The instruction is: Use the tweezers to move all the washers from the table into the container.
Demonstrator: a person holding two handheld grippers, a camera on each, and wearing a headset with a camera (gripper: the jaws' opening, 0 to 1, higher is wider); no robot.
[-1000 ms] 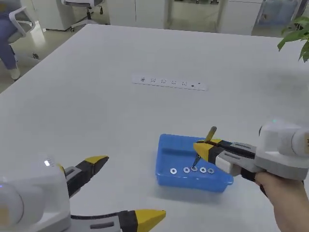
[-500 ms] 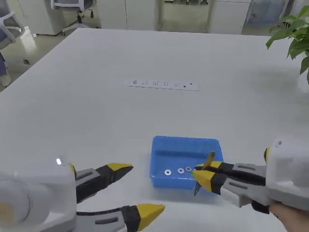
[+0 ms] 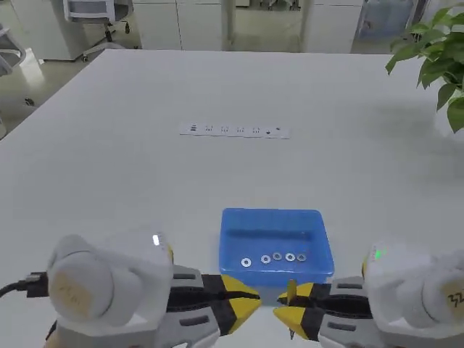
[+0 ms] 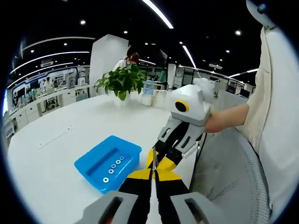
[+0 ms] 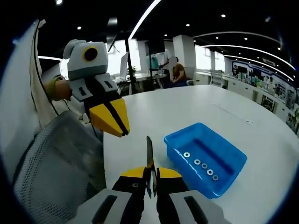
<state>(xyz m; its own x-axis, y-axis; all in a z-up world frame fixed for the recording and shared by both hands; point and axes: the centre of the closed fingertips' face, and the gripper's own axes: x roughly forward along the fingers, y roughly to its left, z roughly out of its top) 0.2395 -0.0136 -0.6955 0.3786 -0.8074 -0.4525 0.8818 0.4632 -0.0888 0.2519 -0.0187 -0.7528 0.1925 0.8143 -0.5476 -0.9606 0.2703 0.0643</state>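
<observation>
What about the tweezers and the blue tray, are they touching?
Apart. The right gripper view shows bare white table between the tweezers and the blue tray.

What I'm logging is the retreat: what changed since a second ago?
The right hand-held gripper, shut on the tweezers, drew back from over the container toward the person. The left hand-held gripper closed and swung in to face it tip to tip. The five washers stayed in a row in the container.

Open-plan office: swivel chair (image 3: 90, 9), potted plant (image 3: 431, 54), white table (image 3: 217, 80), strip lights (image 4: 158, 13).
</observation>
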